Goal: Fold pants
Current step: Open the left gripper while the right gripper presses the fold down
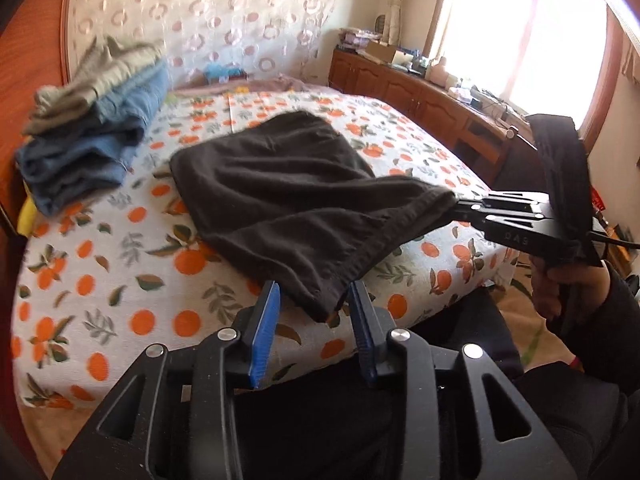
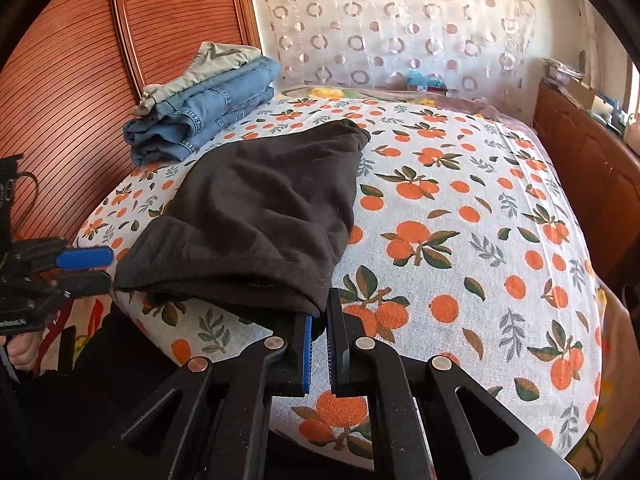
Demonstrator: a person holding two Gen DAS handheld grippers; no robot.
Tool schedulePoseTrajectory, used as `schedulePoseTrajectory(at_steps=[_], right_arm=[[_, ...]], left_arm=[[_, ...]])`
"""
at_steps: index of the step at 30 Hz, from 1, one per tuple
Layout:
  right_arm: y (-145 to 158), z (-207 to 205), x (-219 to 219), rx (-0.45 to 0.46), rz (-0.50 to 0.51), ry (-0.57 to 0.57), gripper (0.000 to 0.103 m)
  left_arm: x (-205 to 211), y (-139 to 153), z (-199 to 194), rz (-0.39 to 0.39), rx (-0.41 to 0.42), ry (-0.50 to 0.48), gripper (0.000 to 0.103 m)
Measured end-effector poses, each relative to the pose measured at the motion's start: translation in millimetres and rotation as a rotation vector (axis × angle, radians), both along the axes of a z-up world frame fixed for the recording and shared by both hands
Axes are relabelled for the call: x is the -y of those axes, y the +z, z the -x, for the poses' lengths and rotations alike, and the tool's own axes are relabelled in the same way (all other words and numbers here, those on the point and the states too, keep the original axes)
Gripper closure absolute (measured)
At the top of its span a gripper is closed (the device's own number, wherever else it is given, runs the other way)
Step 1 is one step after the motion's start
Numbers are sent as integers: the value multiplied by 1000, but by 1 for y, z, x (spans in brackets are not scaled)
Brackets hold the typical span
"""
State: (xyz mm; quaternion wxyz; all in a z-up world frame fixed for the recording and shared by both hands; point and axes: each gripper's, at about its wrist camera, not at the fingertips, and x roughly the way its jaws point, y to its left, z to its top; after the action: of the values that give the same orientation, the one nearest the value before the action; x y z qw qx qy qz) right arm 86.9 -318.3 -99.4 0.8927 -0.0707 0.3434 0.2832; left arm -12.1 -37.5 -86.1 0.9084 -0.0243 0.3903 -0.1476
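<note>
From the left wrist, the black pants lie folded on the bed, their near corner hanging at the bed's near edge. The left claw stands partly open, its blue pads on either side of that corner without pressing it. At the right, the right claw is closed on the pants' other near corner, held by a hand. A stack of folded clothes sits near the far left corner of the bed.

From the right wrist, the right claw is nearly closed, pinching the hem of the pants at the near edge of the bed. The left claw hovers just beside the pants' left corner, jaws apart. The folded clothes lie beyond.
</note>
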Motion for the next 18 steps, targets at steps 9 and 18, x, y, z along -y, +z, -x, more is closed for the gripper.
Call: schedulePoseTrajectory(at_steps=[9,18], right_arm=[[-2,-1,3,-5,-5,0,97],[-2,-2,3,-4,-6,2,97]], left_arm=[[23,-13,-14,-37,-17,-106,66],[33,-38,-29,-151,-49,-94,66]])
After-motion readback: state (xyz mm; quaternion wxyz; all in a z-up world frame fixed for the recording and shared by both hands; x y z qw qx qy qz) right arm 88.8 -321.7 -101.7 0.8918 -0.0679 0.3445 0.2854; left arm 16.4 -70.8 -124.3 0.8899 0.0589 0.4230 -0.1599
